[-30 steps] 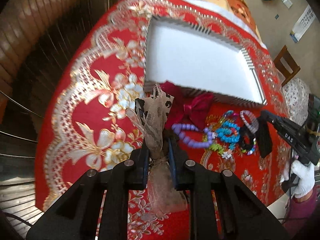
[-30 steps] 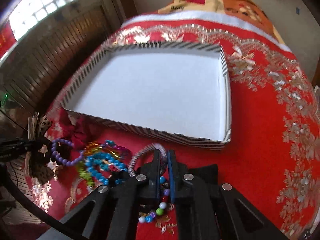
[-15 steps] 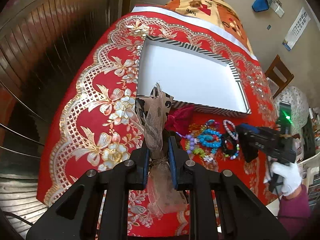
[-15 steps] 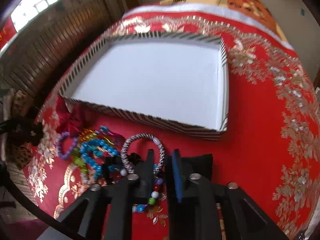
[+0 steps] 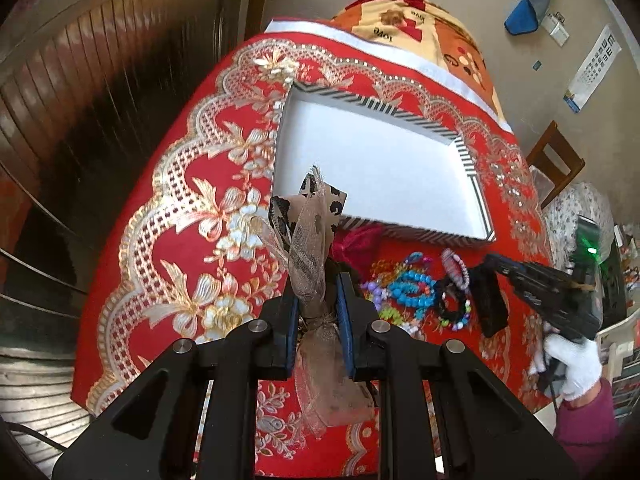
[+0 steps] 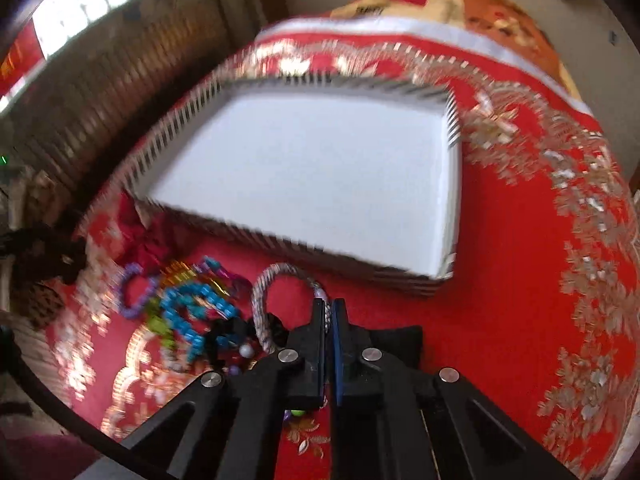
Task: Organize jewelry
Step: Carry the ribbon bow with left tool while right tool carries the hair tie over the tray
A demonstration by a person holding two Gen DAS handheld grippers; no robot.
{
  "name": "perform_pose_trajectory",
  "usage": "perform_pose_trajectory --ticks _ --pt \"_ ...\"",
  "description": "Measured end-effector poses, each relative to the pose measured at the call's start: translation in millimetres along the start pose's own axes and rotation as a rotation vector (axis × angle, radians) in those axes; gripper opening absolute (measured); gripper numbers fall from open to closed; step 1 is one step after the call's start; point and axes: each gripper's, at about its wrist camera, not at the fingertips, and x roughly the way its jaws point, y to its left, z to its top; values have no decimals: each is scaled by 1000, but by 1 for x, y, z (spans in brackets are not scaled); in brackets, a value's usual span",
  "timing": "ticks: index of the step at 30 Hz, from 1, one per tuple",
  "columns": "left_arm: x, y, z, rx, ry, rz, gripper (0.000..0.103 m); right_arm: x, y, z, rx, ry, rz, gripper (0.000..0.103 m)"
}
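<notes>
Left wrist view: left gripper (image 5: 318, 300) clamps a leopard-print bow (image 5: 310, 236) just short of the striped tray (image 5: 416, 236). Right gripper (image 6: 329, 312) pinches the braided bracelet (image 6: 264, 300) beside it. Both carries should end over the tray.

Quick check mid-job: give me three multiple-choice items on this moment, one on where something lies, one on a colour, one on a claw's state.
1. Where is the bracelet pile?
A. inside the tray
B. on the cloth before the tray's near wall
C. on the chair

2. What colour is the tray floor?
A. white
B. black
C. green

3. The left claw is:
A. open and empty
B. shut on the mesh bow
C. shut on a bracelet

Answers: 1 B, beads lie on the red tablecloth outside the striped wall. 2 A, the floor is plain white. 3 B, both fingers pinch the bow's knot.
</notes>
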Motion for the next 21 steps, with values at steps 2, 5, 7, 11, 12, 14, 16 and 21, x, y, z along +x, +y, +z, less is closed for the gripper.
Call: perform_pose_trajectory --ticks 2,5,7,11,12,14,16,21 --pt "-2 -3 6 9 -13 1 16 -16 -1 2 1 -32 6 3" --pt "-4 -9 14 24 -27 -8 16 -16 7 8 -39 -13 -18 3" --pt "-3 -11 17 29 -28 -13 16 -7 10 8 -51 17 -18 5" --pt "4 -12 17 31 -7 -27 16 18 12 7 -72 105 -15 31" --pt "6 -11 16 28 -1 -29 16 24 12 8 -82 123 -19 31" --pt "11 -8 16 17 16 -36 16 37 11 10 -97 173 -23 31" --pt "15 -6 16 14 25 -40 16 49 11 11 -122 223 -19 31" --pt "17 -3 19 3 29 -43 16 54 15 9 -172 219 -16 7"
